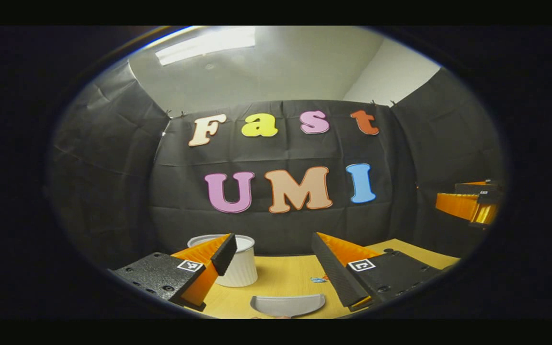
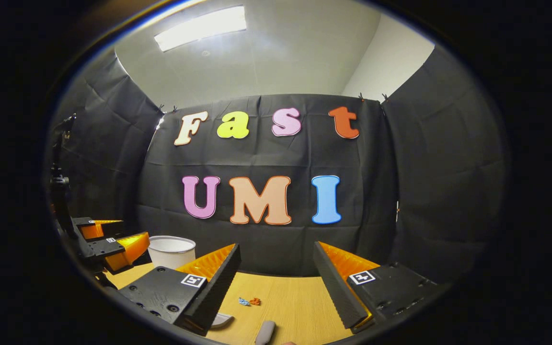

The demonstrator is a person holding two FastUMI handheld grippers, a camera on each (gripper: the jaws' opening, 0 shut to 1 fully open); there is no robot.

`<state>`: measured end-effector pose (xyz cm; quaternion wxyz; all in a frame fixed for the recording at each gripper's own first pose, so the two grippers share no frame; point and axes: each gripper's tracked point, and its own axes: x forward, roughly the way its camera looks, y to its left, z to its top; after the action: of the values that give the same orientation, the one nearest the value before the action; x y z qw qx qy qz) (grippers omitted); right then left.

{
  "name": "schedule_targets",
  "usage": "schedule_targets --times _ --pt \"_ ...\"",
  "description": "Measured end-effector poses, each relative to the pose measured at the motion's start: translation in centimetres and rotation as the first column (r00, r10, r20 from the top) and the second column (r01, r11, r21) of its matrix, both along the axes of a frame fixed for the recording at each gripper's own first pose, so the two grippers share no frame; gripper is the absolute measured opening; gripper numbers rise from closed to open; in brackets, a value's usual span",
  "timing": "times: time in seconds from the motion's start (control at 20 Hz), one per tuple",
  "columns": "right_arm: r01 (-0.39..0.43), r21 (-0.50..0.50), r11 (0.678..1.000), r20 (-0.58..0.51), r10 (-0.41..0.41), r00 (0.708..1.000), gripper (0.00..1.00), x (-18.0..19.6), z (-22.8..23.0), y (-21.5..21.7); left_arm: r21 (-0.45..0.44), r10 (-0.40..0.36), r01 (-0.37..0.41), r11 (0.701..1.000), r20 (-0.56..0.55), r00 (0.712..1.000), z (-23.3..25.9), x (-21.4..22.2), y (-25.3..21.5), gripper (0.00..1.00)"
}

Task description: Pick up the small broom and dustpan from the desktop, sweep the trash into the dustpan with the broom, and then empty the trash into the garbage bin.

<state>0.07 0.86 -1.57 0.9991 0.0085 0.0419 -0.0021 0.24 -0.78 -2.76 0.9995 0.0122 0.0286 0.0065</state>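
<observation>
Both grippers hang with jaws spread, empty: left gripper (image 1: 276,268) should drop onto the near dustpan (image 1: 287,305), right gripper (image 2: 276,282) onto the broom handle (image 2: 265,332).

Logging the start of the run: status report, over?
Left gripper and right gripper open, empty. Dustpan and trash scraps on desktop, untouched. White garbage bin upright; nothing obstructing.

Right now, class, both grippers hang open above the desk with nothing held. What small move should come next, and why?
Probably lower the left gripper toward the grey dustpan, which lies on the desk just below its open fingers. The right gripper is open too, with what looks like the broom handle beneath it. The trash scraps lie unswept, and the white bin waits at the back.
</observation>
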Motion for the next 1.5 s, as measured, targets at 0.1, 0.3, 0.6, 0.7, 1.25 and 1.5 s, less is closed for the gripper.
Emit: schedule_targets --times 0.1,0.3,0.6,0.7,1.25,1.5 --pt "-0.005 0.003 1.000 -0.035 0.005 0.999 0.92 0.1 -1.4 0.1 -0.006 -0.005 0.005 1.000 -0.024 1.000 -1.1 0.0 -0.1 0.93" --pt "-0.011 0.004 1.000 -0.097 0.012 0.995 0.92 1.3 -4.1 0.5 -0.012 -0.017 0.016 1.000 -0.076 0.997 -3.4 0.2 -0.2 0.93" --pt "-0.054 -0.003 0.999 -0.315 0.051 0.948 0.92 0.6 -13.2 1.9 -0.015 -0.059 0.057 0.998 -0.248 0.967 -10.8 -0.6 -1.2 0.94" --pt "-0.074 -0.007 0.997 -0.383 0.066 0.921 0.92 0.2 -16.2 2.5 -0.004 -0.066 0.068 0.998 -0.311 0.948 -13.4 -1.2 -1.3 0.93" --pt "-0.108 0.013 0.994 -0.676 0.089 0.732 0.92 -3.7 -30.0 3.5 -0.010 -0.095 0.114 0.993 -0.623 0.777 -27.4 -5.7 -2.3 0.92" --pt "-0.111 -0.002 0.994 -0.805 0.064 0.590 0.92 -6.9 -36.8 2.9 0.011 -0.054 0.101 0.995 -0.785 0.617 -33.4 -9.3 -1.0 0.94"
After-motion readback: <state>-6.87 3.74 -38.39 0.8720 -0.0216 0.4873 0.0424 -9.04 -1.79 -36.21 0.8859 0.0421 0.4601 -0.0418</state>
